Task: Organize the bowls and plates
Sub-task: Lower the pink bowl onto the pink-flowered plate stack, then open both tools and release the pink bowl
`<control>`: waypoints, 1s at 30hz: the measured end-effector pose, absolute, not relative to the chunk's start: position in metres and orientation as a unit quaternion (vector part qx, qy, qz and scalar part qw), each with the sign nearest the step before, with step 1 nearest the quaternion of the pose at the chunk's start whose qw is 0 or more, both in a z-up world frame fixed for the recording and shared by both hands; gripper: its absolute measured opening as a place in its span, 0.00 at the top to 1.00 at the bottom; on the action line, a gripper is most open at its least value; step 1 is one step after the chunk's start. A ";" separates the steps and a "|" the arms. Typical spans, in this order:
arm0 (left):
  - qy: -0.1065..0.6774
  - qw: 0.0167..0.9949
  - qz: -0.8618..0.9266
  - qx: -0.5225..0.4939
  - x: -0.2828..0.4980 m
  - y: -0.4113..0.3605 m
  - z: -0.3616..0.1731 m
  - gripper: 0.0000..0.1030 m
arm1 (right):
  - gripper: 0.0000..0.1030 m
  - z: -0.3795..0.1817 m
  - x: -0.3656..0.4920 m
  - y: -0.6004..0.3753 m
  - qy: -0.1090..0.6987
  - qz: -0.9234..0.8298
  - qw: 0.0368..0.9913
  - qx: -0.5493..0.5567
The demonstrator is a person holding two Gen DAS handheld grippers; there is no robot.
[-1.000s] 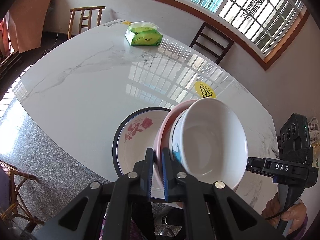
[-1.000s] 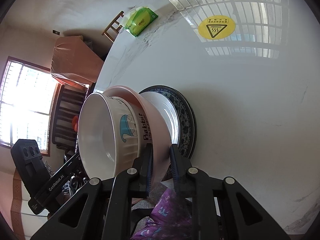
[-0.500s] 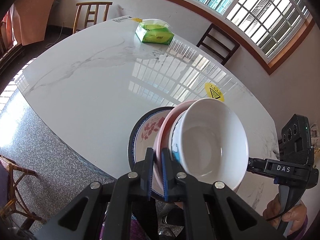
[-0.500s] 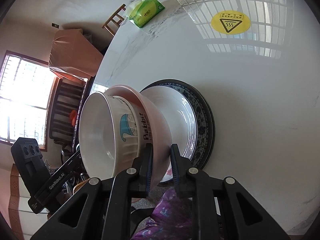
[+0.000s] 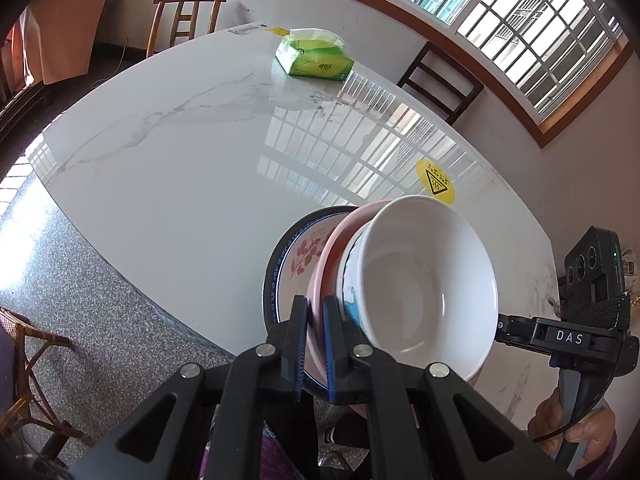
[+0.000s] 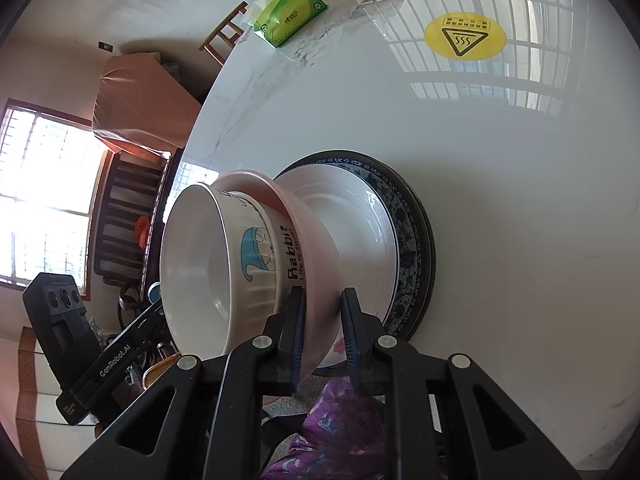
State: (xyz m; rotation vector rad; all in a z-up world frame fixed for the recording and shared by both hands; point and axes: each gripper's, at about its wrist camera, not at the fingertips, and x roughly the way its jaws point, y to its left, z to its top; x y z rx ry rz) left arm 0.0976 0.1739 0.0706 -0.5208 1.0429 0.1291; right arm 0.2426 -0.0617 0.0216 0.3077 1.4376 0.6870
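A white "Rabbit" bowl (image 5: 420, 280) (image 6: 240, 256) is nested in a pink bowl (image 5: 332, 252) (image 6: 316, 232). Both sit on a white flowered plate (image 5: 298, 256) (image 6: 352, 216) stacked on a blue-rimmed plate (image 5: 272, 280) (image 6: 412, 216) near the marble table's front edge. My left gripper (image 5: 315, 320) is shut on the pink bowl's rim. My right gripper (image 6: 322, 312) grips the opposite rim of the pink bowl. Each gripper shows in the other's view, the right one (image 5: 560, 336) and the left one (image 6: 116, 356).
A green tissue pack (image 5: 316, 56) (image 6: 288, 16) lies at the far side of the white marble table (image 5: 180, 152). A yellow heat sticker (image 5: 435, 181) (image 6: 464, 36) is stuck on the table. Chairs (image 5: 184, 20) stand around the table, and the floor drops off at the near edge.
The stack of bowls has moved further over the table and now sits centred on the plates. Both grippers moved along with it, still clamped on the pink rim.
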 end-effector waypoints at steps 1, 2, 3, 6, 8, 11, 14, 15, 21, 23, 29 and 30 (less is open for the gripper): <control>0.493 0.832 0.061 -0.247 0.099 0.174 0.070 0.95 | 0.81 0.021 0.243 -0.062 0.644 0.307 0.687 0.138; 0.494 0.832 0.060 -0.247 0.099 0.174 0.069 0.95 | 0.81 0.021 0.243 -0.062 0.644 0.306 0.687 0.139; 0.495 0.831 0.060 -0.247 0.099 0.174 0.068 0.95 | 0.81 0.021 0.244 -0.063 0.644 0.306 0.687 0.139; 0.493 0.832 0.061 -0.246 0.100 0.174 0.066 0.94 | 0.81 0.019 0.245 -0.064 0.646 0.306 0.684 0.144; 0.491 0.835 0.062 -0.242 0.100 0.173 0.066 0.94 | 0.81 0.018 0.245 -0.065 0.646 0.309 0.681 0.151; 0.483 0.840 0.066 -0.238 0.099 0.171 0.065 0.94 | 0.81 0.016 0.245 -0.067 0.644 0.314 0.680 0.158; 0.464 0.852 0.078 -0.228 0.096 0.170 0.065 0.90 | 0.81 0.014 0.243 -0.069 0.636 0.323 0.682 0.163; 0.458 0.857 0.080 -0.224 0.095 0.170 0.065 0.90 | 0.80 0.014 0.243 -0.069 0.631 0.327 0.684 0.162; 0.429 0.876 0.096 -0.198 0.090 0.172 0.060 0.76 | 0.48 0.016 0.234 -0.075 0.578 0.315 0.741 0.131; 0.417 0.885 0.104 -0.180 0.089 0.170 0.059 0.70 | 0.42 0.018 0.233 -0.079 0.559 0.317 0.755 0.131; 0.370 0.912 0.120 -0.129 0.076 0.160 0.057 0.65 | 0.27 0.034 0.214 -0.080 0.472 0.319 0.814 0.113; 0.364 0.915 0.123 -0.122 0.074 0.159 0.056 0.64 | 0.27 0.037 0.211 -0.080 0.455 0.316 0.826 0.106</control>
